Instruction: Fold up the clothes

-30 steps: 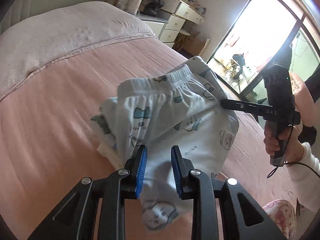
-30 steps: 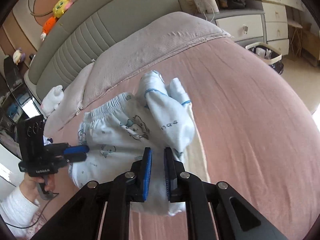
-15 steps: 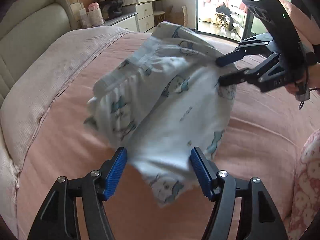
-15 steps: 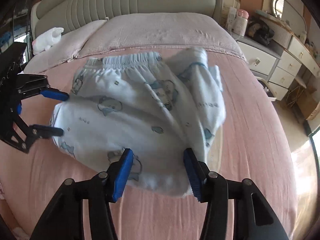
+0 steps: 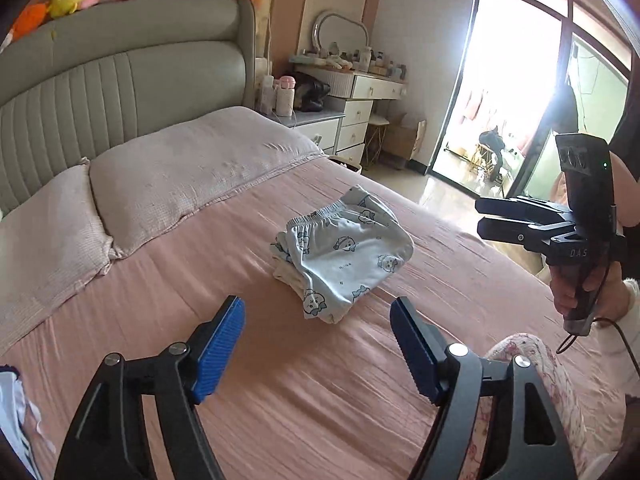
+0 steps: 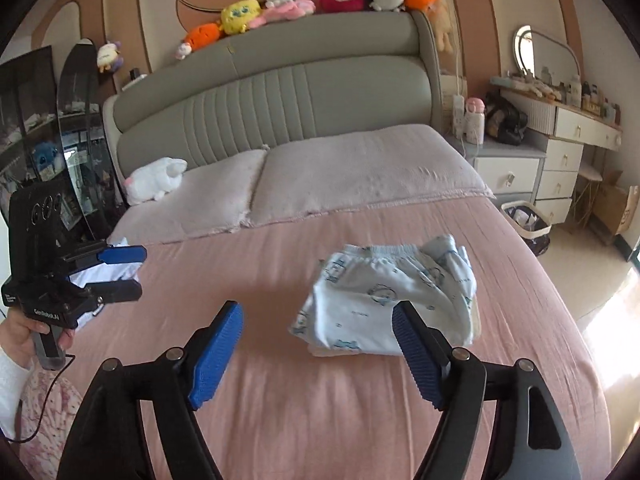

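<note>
- Left gripper (image 5: 316, 334): blue pads spread wide, jaws just been opening, nothing between them — raised above the pink bedspread (image 5: 320, 400), pointing down towards the headboard end.
- Right gripper (image 6: 318, 338): likewise parted, jaws just been opening, pads clear of any cloth; hangs over the bedspread with the bundle's near corner showing behind the right-hand pad.
- Seen from the other camera: right gripper (image 5: 486, 216) at the right edge, held in a hand (image 5: 580, 292) with a white cuff; left gripper (image 6: 128, 272) at the left edge, gripped by the other hand (image 6: 20, 334).
- Folded clothes (image 5: 344, 256): pale blue garment printed with small animal faces, elastic waistband at the far side, lying as a compact bundle on a cream piece beneath; rests near the middle of the bed, apart from both grippers.
- Same bundle in the right wrist view (image 6: 392, 300): right of centre, waistband towards the pillows.
- Two greyish-pink pillows (image 5: 192, 160) against a grey padded headboard (image 5: 120, 64); row of plush toys (image 6: 304, 4) along its top.
- White plush toy (image 6: 156, 180) on the left pillow.
- White cloth (image 6: 104, 276) at the bed's left edge, partly hidden behind the left gripper.
- White dresser (image 6: 560, 152) with a mirror to the right, a laundry basket (image 6: 526, 220) on the floor beside it.
</note>
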### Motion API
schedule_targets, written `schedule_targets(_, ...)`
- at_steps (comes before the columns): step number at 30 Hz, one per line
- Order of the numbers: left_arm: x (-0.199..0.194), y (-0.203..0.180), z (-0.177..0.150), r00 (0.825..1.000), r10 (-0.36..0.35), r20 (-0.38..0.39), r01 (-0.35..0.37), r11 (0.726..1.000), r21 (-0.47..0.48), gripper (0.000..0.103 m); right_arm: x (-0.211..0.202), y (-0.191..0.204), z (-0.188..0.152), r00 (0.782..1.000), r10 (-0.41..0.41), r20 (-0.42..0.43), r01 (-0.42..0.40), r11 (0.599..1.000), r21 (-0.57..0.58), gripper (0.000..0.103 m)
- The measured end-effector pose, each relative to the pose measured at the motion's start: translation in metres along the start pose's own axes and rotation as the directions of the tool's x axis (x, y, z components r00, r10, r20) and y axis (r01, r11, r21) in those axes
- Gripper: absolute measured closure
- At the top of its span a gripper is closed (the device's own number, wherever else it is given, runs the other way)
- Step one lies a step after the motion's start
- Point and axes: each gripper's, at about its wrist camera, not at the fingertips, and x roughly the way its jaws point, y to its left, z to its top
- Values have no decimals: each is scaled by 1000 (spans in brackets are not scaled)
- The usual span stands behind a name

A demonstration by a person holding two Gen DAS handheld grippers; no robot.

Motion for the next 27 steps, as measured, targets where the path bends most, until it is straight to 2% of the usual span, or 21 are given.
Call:
schedule_targets(2,-29,-4,-15,999,15,-29,-16,999,-34,24,-16,40,5,998,42,45,-41,999,-27,14)
schedule_targets(4,-60,-6,-37,998,58,-12,-59,996,-74,24,-29,80,0,993,86,81,-82,995,-49,0)
schedule_targets(6,-92,-7,-60,991,136,15,-134,985,-108,24,-37,119,-8,986,125,106,-119,991,-64,0)
schedule_targets(10,-153,1,-103,963,266,38,-254,947,-195,24,-32,174,-36,982,180,59,-179,983,-32,0)
schedule_targets(12,-179,7,-123,947,320,36,-303,921,-244,23,-26,198,-50,980,195,22,-195,981,-21,0)
schedule_targets(16,-215,14,-157,901,433,9,-408,856,-316,21,-18,241,-73,980,196,-27,-197,980,-27,0)
schedule_targets(19,-233,13,-178,903,429,1,-398,839,-371,20,-21,268,-78,984,176,-36,-178,983,-48,0)
schedule_targets(21,-240,6,-188,899,437,-13,-410,832,-374,20,-29,283,-79,986,166,-23,-167,984,-61,0)
schedule_targets(23,-244,-3,-196,895,446,-24,-424,831,-359,20,-40,297,-78,988,156,-1,-155,985,-80,0)
schedule_targets(27,-255,-15,-203,902,432,-17,-408,838,-363,19,-54,318,-79,986,169,-8,-169,978,-125,0)
